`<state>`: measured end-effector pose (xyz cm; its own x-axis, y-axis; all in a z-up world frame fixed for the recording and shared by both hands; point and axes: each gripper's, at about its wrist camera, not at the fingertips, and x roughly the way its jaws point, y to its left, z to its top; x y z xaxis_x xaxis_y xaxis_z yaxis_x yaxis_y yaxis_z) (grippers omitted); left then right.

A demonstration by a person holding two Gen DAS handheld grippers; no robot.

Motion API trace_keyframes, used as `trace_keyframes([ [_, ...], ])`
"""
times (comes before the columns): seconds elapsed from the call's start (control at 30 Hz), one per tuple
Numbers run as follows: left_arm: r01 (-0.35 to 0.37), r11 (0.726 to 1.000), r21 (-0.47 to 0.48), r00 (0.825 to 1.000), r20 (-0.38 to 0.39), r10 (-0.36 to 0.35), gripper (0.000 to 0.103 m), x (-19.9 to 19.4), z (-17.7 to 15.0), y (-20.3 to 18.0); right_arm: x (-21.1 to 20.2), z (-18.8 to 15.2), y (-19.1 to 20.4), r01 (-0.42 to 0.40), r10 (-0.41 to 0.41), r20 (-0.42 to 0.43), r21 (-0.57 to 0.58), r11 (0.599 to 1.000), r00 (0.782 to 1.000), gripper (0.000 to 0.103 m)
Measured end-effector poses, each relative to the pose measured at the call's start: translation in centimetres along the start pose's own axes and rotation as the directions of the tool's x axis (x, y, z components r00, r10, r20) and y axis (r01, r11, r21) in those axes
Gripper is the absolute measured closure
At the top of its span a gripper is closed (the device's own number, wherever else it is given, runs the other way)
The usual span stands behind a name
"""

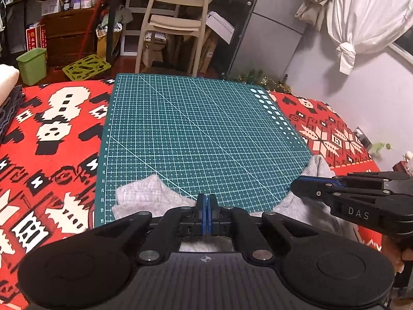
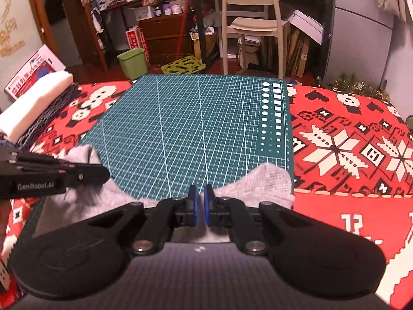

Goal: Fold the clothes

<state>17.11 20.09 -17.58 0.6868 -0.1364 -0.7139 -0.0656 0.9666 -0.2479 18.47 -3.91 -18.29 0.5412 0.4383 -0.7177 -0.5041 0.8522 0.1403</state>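
Left wrist view: left gripper (image 1: 207, 201) is seen pressed together, pinched on the grey garment (image 1: 144, 193) at bottom centre of the mat (image 1: 201, 134); right gripper (image 1: 299, 186) enters at lower right, closed over cloth. Right wrist view: right gripper (image 2: 200, 196) is nearly together on the garment (image 2: 263, 180) at bottom; the pinch itself is hidden. Likely a fold start; a joint lift forward is called for.

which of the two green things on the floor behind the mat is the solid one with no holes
The green bin, upright left of the flat green cut-out panel; its walls are plain, while the panel is full of slots.
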Motion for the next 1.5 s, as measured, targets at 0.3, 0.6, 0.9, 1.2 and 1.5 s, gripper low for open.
trace_keyframes([
  [0.3, 0.014, 0.998, -0.061, 1.000, 0.021, -0.013, 0.100, -1.6, 0.9, 2.0, -1.3, 1.0, -2.7, 0.045, -0.046, 0.022, 0.044, 0.998, 0.999, 0.097],
  [0.6, 0.034, 0.997, -0.073, 0.997, 0.067, -0.029, 0.100, -3.3, 1.1, 2.8, -3.5, 0.5, -2.8, 0.022, -0.027, 0.066, 0.071, 0.997, 0.997, 0.097],
  [0.9, 0.135, 0.991, 0.020, 0.991, 0.010, -0.135, 0.100, -6.2, -3.7, -1.1, -6.4, -3.6, 1.5, -0.009, 0.010, 0.019, -0.039, 0.999, 1.000, 0.096],
  [1.2, 0.064, 0.998, 0.004, 0.998, 0.006, -0.064, 0.100, -5.9, -5.4, -1.0, -7.1, -5.6, 2.5, 0.012, -0.011, 0.032, -0.028, 1.000, 0.999, 0.094],
  [1.5, 0.166, 0.986, 0.021, 0.986, 0.007, -0.166, 0.100, -8.3, -7.0, -2.8, -8.0, -7.9, 4.0, -0.002, 0.004, 0.041, -0.035, 0.999, 0.999, 0.094],
])
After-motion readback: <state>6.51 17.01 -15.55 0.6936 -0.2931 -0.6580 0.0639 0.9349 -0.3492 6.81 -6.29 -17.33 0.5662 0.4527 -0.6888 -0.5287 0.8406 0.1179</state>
